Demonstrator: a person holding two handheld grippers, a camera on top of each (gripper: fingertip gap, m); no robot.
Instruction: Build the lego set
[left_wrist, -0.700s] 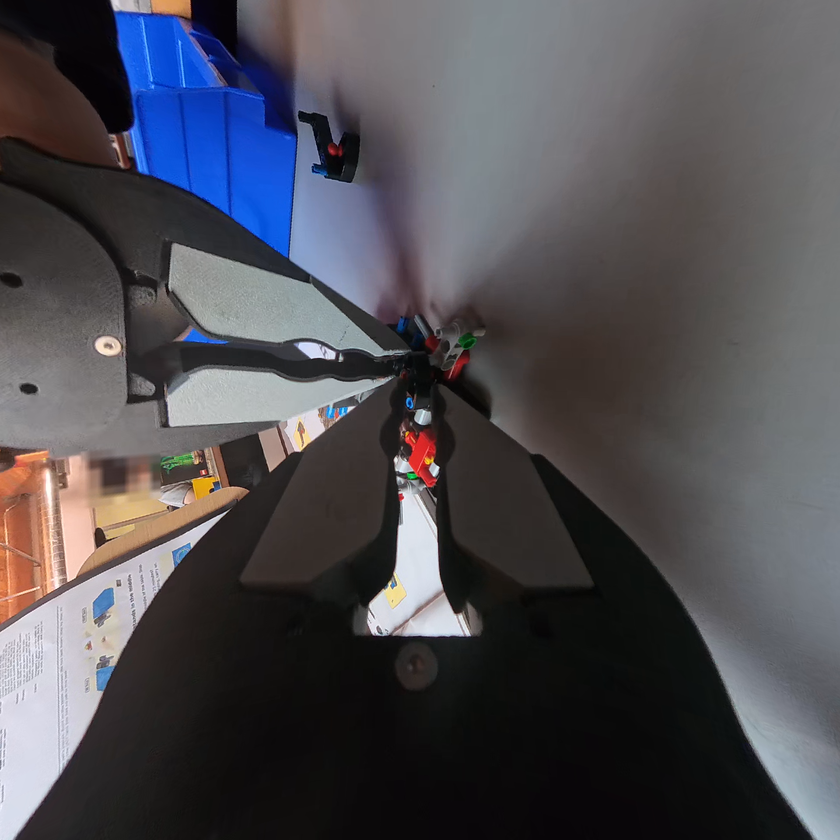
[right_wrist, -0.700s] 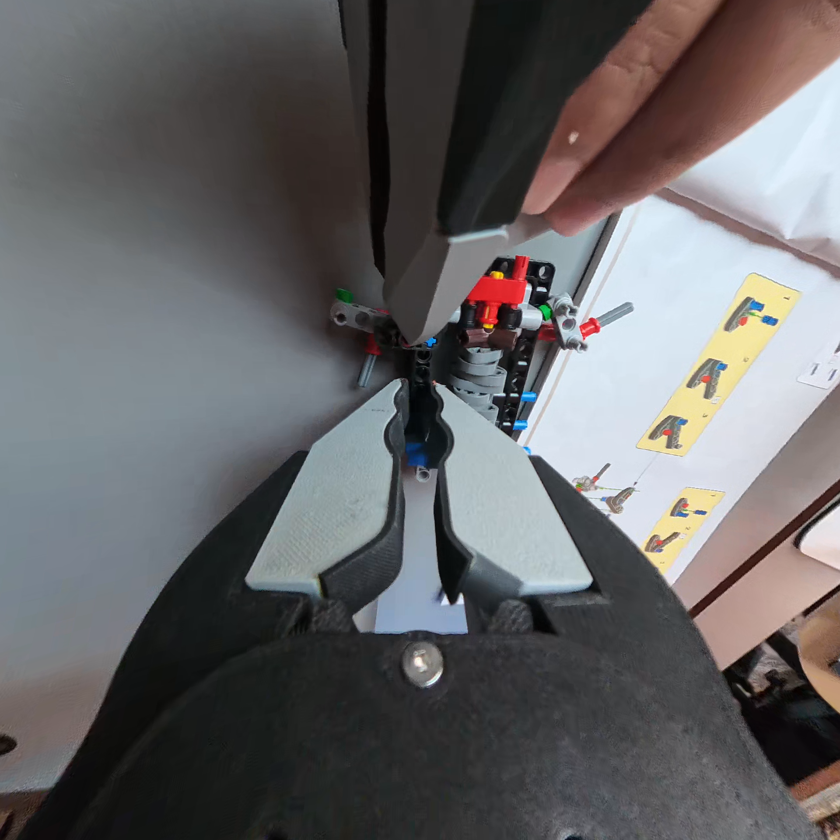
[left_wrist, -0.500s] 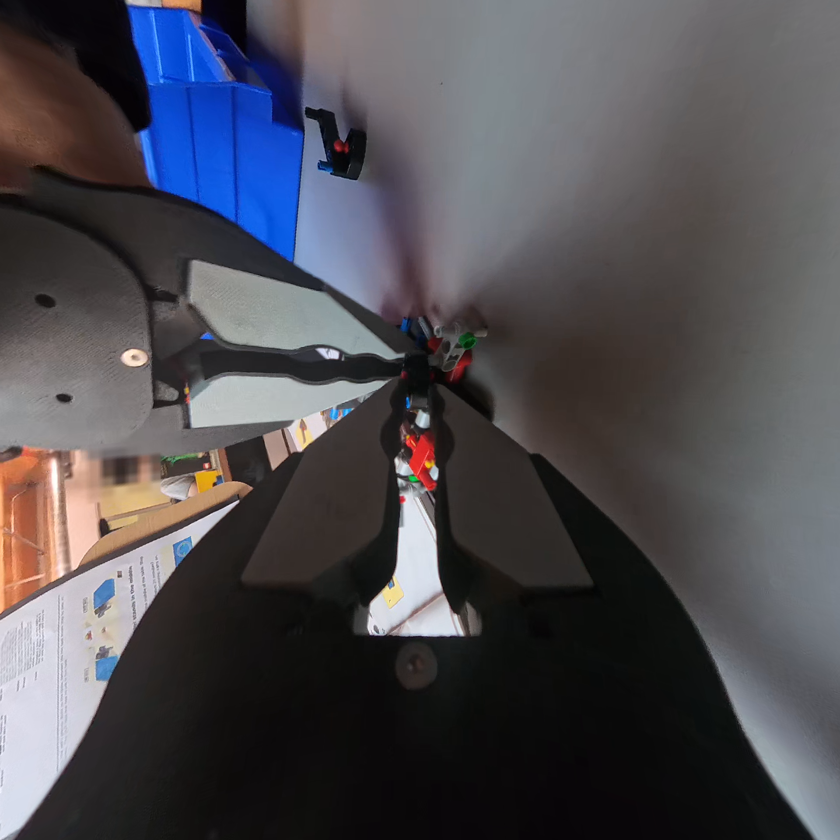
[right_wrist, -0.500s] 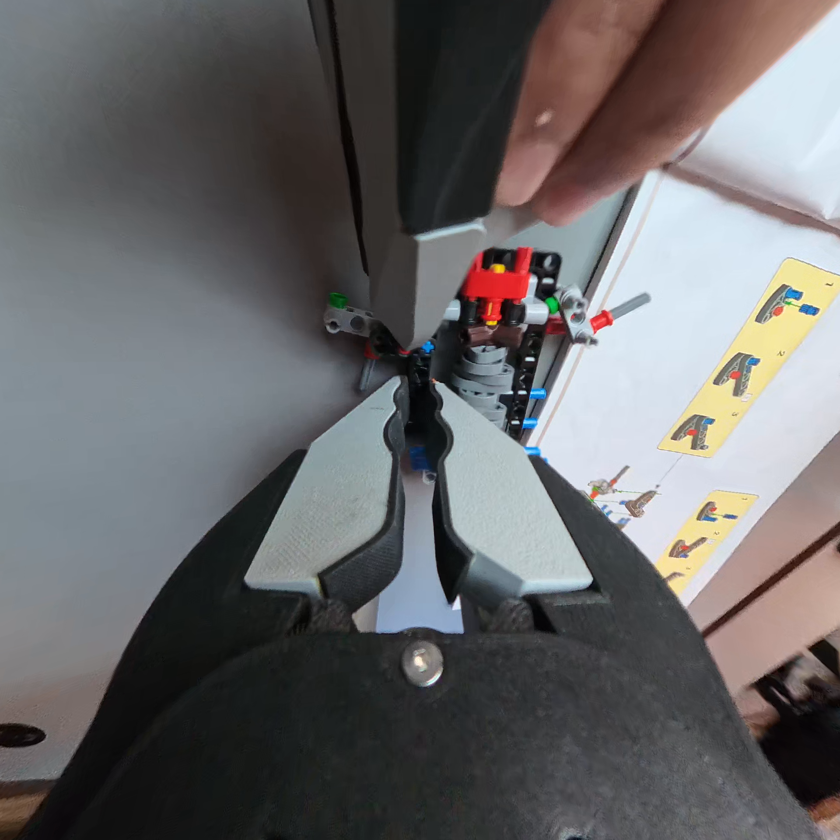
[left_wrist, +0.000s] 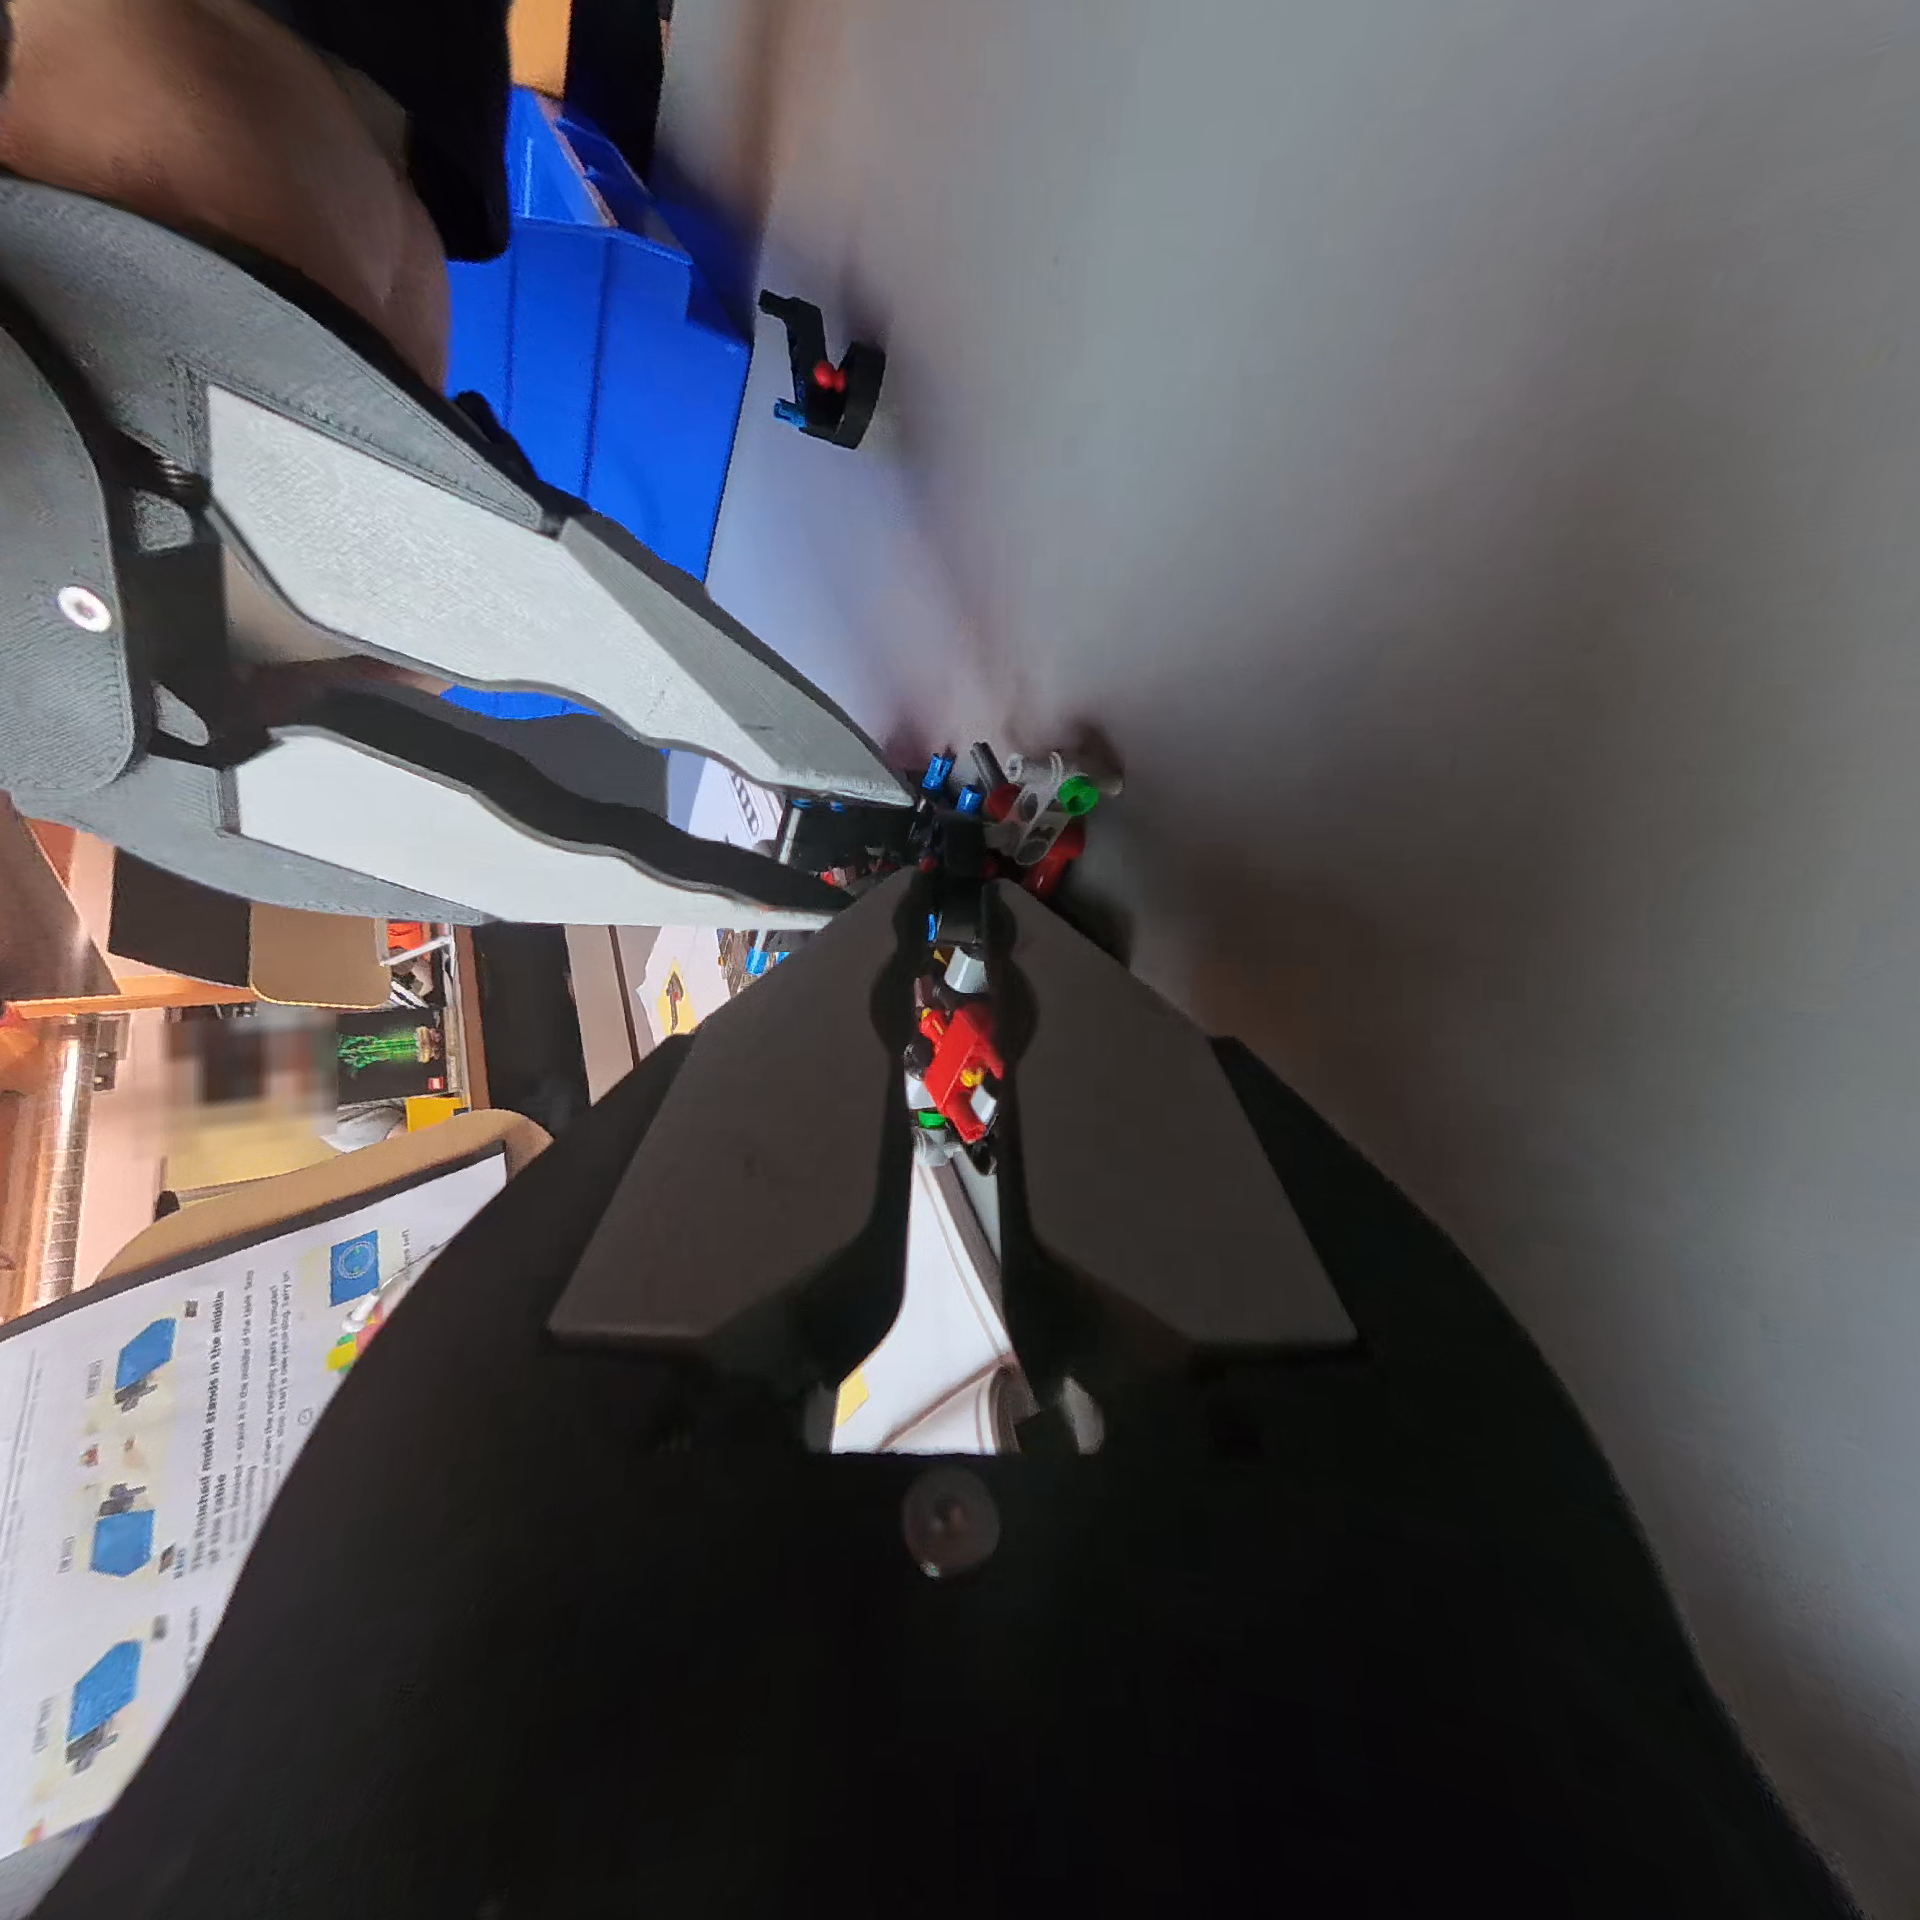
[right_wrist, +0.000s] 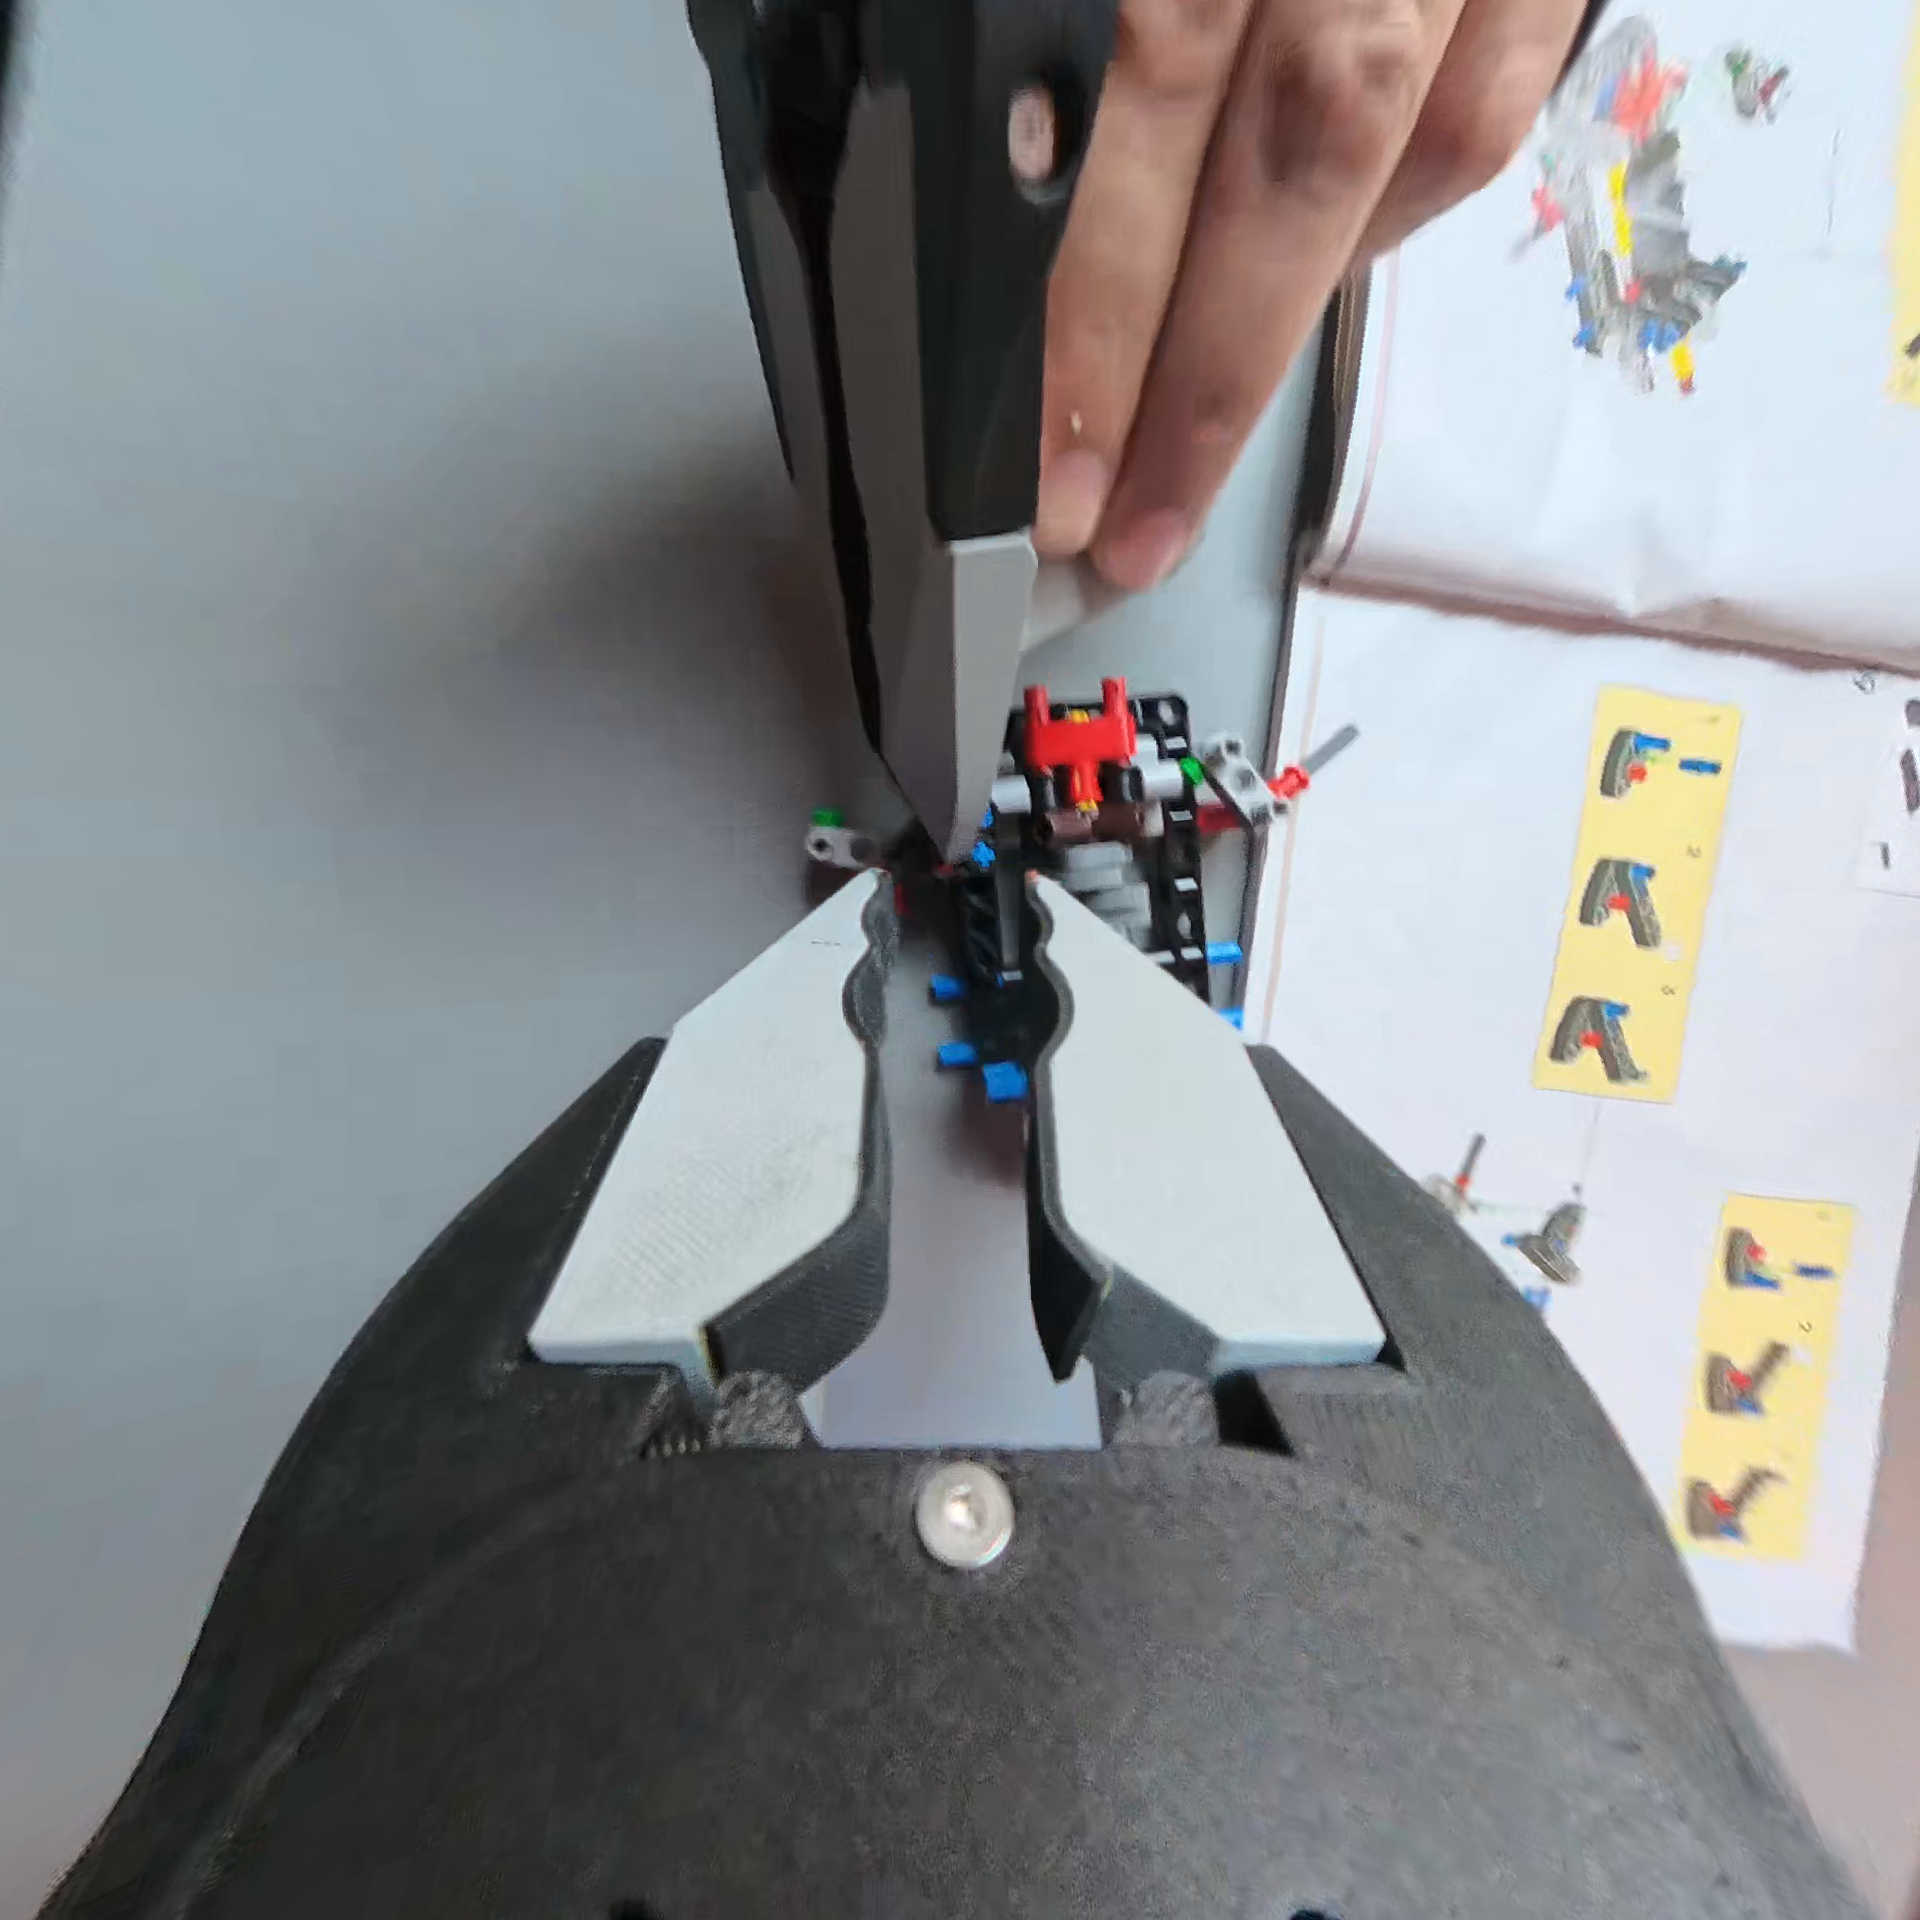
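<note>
The lego model (right_wrist: 1081, 740), black and grey with a red block on top, stands on the grey table by the booklet's edge. It also shows in the left wrist view (left_wrist: 961, 1060) between my own fingers. My left gripper (left_wrist: 954, 883) is shut on a black part at the model's near end; in the right wrist view it comes down from above (right_wrist: 951, 821), held by a hand. My right gripper (right_wrist: 958, 883) is open, its fingers on either side of the model's black beam with blue pins (right_wrist: 987, 940) without pinching it. It enters the left wrist view from the left (left_wrist: 873, 847).
An open instruction booklet (right_wrist: 1558, 935) lies right of the model. A blue bin (left_wrist: 613, 343) stands at the far left of the table, with a small black assembly with a red pin (left_wrist: 831, 374) beside it. A printed sheet (left_wrist: 156, 1455) is at the lower left. My left and right fingertips are right by each other.
My right gripper has opened and let go of the black beam it was pinching. My left gripper stays shut on the model. Both views have shifted slightly.
</note>
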